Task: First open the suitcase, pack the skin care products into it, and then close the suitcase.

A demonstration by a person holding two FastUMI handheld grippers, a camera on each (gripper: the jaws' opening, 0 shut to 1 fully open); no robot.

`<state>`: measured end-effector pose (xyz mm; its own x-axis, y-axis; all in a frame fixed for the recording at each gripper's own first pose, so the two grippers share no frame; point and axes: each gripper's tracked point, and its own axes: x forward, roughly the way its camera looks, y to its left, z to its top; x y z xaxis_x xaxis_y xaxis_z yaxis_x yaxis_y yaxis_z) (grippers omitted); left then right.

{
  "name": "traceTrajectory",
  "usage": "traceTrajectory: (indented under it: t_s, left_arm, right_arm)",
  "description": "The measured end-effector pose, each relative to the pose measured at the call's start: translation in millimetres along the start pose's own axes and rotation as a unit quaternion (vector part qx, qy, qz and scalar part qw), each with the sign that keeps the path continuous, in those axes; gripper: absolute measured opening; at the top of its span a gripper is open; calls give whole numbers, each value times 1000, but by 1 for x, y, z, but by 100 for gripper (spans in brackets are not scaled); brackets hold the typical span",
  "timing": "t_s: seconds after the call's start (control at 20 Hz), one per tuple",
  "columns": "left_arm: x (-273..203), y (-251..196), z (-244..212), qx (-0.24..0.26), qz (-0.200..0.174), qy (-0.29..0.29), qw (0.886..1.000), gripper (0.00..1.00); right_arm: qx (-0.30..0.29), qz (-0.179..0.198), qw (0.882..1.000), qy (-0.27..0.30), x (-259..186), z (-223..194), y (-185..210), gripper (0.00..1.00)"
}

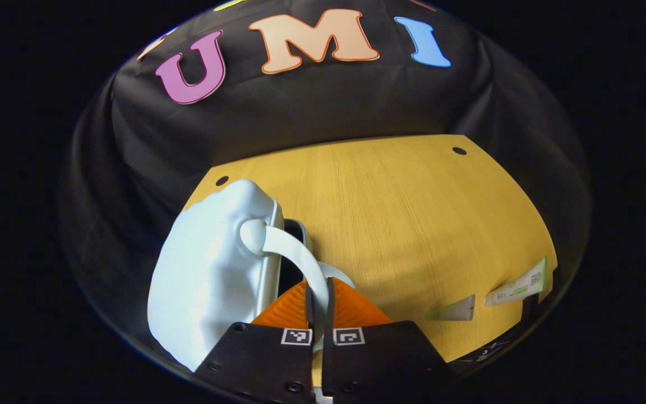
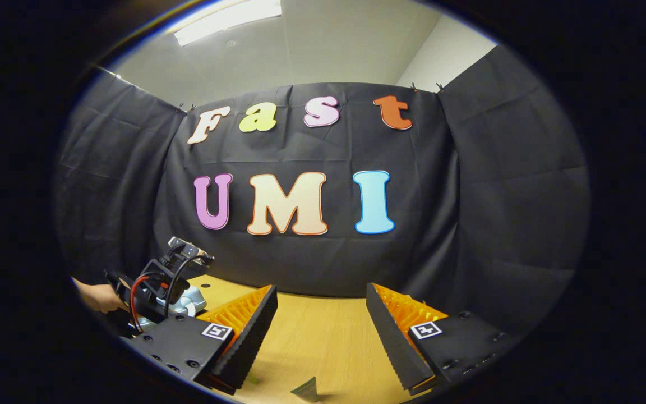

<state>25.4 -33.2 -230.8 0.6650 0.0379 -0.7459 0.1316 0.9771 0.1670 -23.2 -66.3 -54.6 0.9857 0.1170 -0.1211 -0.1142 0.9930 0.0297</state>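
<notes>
A small pale blue suitcase [image 1: 211,269] lies at the left of the wooden table [image 1: 413,213], its lid raised a little so a dark gap shows along the edge. My left gripper [image 1: 318,292] is shut on the suitcase's white handle [image 1: 295,252], which runs down between the fingers. Two skin care tubes lie at the table's right edge: a small pale one [image 1: 452,310] and a white and green one [image 1: 516,287]. In the right gripper view my right gripper [image 2: 320,336] hovers open over the table, holding nothing. Below it peeks a tube's end [image 2: 306,390].
Far left in the right gripper view, a hand [image 2: 96,297] holds the left gripper [image 2: 160,280] over the suitcase [image 2: 191,303]. Black cloth walls close in the table's back and sides. Bare wood [image 1: 401,224] stretches between suitcase and tubes.
</notes>
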Motion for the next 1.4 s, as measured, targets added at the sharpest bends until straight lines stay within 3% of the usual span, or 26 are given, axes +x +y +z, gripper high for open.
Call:
traceTrajectory:
  t_s: [0.25, 0.55, 0.85, 1.15, 1.4]
  left_arm:
    - [-43, 52, 39, -27, -15, -47, 998, 0]
    - [-81, 135, 69, -43, -15, -76, 996, 0]
    - [-104, 268, 64, -27, 73, -118, 990, 0]
    - [-97, 359, 48, -45, 109, -143, 983, 0]
    - [-75, 405, 29, -62, 112, -141, 982, 0]
  right_arm:
    - [3, -6, 1000, -24, 13, 14, 39, 98]
    - [18, -11, 1000, -2, 23, -4, 84, 98]
    - [25, -22, 999, 10, 32, -15, 123, 98]
    - [21, -50, 999, 6, 39, -9, 152, 100]
    - [8, -79, 997, -6, 38, -2, 169, 99]
